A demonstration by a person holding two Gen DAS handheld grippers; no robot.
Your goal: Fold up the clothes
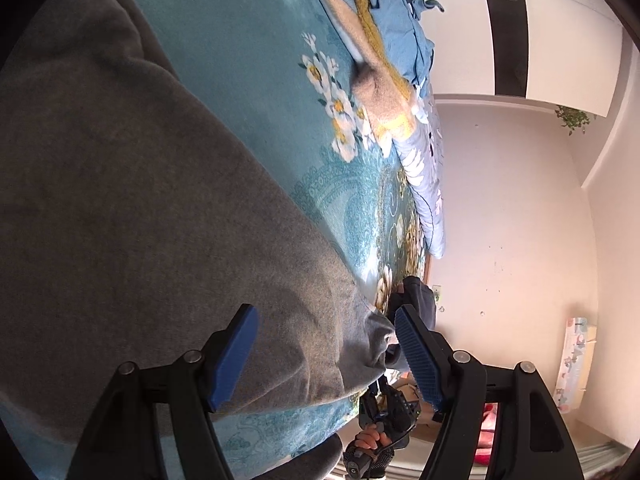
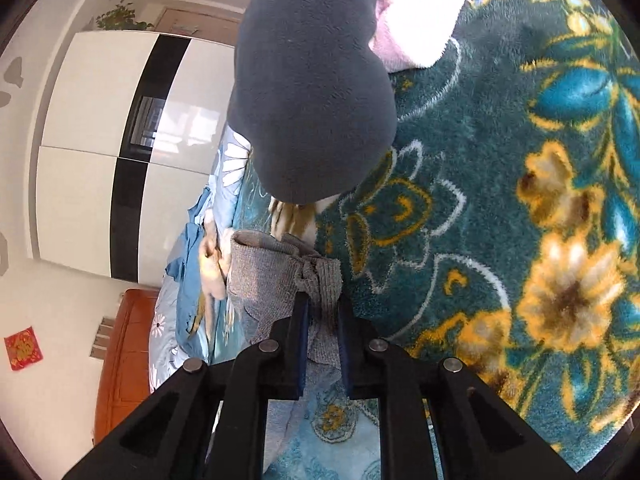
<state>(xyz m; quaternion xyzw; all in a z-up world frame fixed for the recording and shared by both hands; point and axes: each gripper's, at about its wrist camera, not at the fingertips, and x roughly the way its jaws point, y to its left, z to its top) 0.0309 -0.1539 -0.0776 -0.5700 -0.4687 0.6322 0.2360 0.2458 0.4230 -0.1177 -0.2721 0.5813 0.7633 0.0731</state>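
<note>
In the left wrist view the sweater [image 1: 140, 208] lies spread on the bed blanket [image 1: 256, 80] across the left and centre of the frame, with the pillow [image 1: 428, 184] beyond it along the blanket's far edge, against the wall [image 1: 508, 208] at right. The left gripper [image 1: 324, 350] sits at the lower centre over the sweater's edge, and the right gripper [image 1: 386, 404] lies just behind it at the bottom. In the right wrist view the sweater's cuff sits between the gripper's fingers [image 2: 300, 344] at lower centre, a sleeve [image 2: 312, 92] hangs above it, and the wardrobe [image 2: 100, 140] stands at left.
</note>
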